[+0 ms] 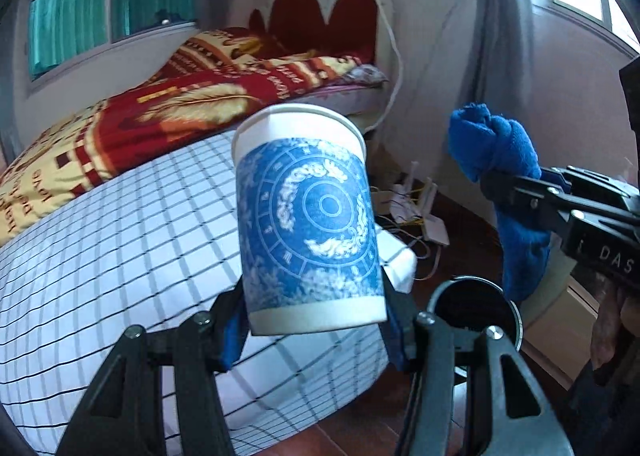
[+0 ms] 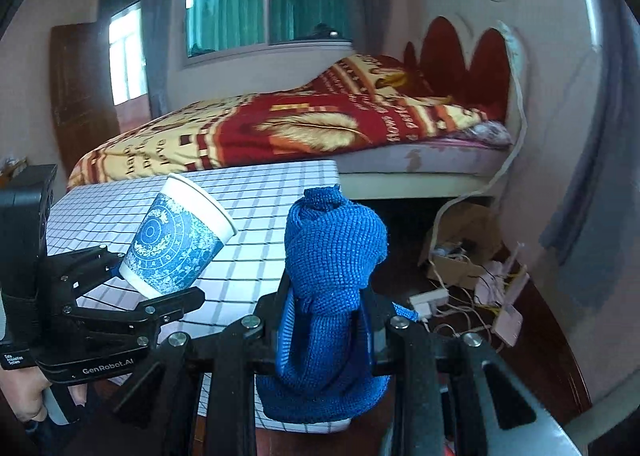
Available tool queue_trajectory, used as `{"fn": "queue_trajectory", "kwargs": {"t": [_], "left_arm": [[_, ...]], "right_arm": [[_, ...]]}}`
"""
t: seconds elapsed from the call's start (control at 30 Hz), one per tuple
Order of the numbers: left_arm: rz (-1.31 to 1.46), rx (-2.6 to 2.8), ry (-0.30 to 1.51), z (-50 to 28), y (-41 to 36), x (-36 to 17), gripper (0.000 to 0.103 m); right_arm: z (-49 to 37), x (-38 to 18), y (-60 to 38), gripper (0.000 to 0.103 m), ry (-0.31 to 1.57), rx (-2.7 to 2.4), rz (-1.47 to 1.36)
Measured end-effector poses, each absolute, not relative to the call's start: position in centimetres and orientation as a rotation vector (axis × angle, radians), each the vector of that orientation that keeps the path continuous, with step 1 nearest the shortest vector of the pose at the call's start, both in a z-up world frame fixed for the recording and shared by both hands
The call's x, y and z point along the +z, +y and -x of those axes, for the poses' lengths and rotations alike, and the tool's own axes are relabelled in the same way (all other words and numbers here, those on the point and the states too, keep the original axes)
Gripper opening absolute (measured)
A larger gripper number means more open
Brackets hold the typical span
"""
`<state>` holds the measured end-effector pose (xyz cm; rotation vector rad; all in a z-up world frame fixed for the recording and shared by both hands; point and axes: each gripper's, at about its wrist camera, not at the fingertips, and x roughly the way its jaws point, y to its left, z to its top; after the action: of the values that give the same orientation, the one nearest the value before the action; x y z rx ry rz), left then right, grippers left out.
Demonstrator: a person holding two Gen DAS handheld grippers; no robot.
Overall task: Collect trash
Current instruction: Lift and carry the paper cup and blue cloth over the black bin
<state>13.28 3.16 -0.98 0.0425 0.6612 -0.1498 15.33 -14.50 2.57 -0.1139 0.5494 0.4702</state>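
Two grips | we clamp cup (image 1: 308, 215) in left gripper (image 1: 312, 320) (tilted) | right gripper (image 2: 324, 320) clenched on cloth (image 2: 332, 256) | over table (image 2: 256, 191)

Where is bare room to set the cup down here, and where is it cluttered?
Free: the checked tabletop, bare between the paper cup and the bed. Crowded: the floor corner right of it, with a cardboard box and cables.

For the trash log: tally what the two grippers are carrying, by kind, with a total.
Paper cups: 1, the blue-patterned cup in the left gripper.
Cloths: 1, the blue cloth in the right gripper.
Total: 2
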Motion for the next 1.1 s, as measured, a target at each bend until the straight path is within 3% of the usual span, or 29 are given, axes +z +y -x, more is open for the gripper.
{"fn": "queue_trajectory", "kwargs": {"t": [0.7, 1.1], "left_arm": [[-0.119, -0.414, 0.758, -14.4, -9.4, -5.6, 0.056], [-0.131, -0.502, 0.858, -15.1, -14.0, -10.4, 0.056]], "right_arm": [[-14.9, -4.3, -30.2, 0.029, 0.665, 0.229, 0.074], [-15.7, -11.0, -34.9, 0.029, 0.774, 0.187, 0.008]]}}
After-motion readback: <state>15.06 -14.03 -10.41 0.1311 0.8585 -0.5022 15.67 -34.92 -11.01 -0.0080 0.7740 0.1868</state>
